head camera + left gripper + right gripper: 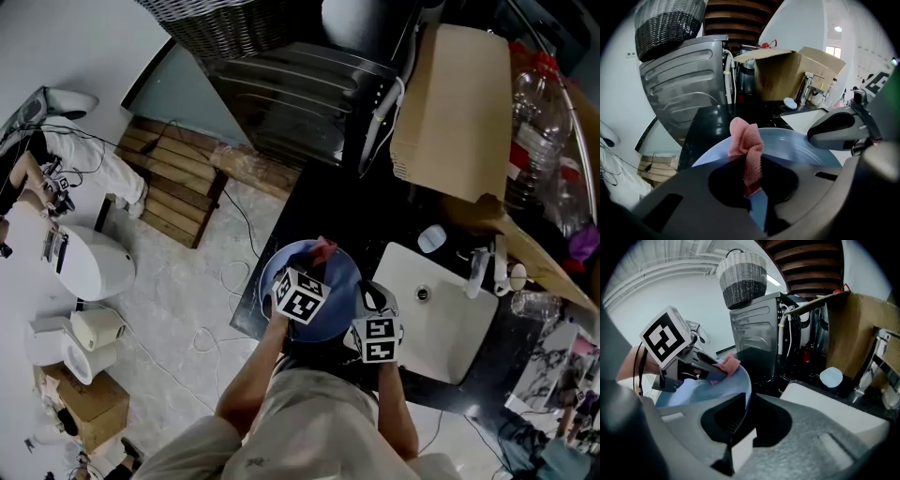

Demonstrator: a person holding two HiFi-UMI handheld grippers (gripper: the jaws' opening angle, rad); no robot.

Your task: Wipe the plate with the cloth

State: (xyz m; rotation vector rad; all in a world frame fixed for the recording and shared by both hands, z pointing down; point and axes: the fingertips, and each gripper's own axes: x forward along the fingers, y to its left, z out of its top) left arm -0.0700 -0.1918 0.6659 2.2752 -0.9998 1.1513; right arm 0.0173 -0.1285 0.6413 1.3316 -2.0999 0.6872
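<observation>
A light blue plate (pixel 330 298) is held tilted over the dark counter (pixel 370 220), left of the sink. My right gripper (pixel 366 302) is shut on its right rim; in the right gripper view the plate's edge (pixel 743 380) runs between the jaws of that gripper (pixel 745 414). My left gripper (pixel 317 267) is shut on a pink knitted cloth (pixel 324 248) that lies against the plate's far part. The left gripper view has the cloth (pixel 746 143) rising from that gripper's (pixel 751 187) jaws over the plate (pixel 797 150). The right gripper's finger (pixel 839 129) reaches in from the right.
A white sink (pixel 441 323) with a tap (pixel 482 268) lies right of the plate. Behind stand a cardboard box (pixel 450 112), plastic bottles (pixel 539 122), a grey washing machine (pixel 300 89) with a woven basket (pixel 225 23) on it. A small pale round lid (pixel 431 238) rests on the counter.
</observation>
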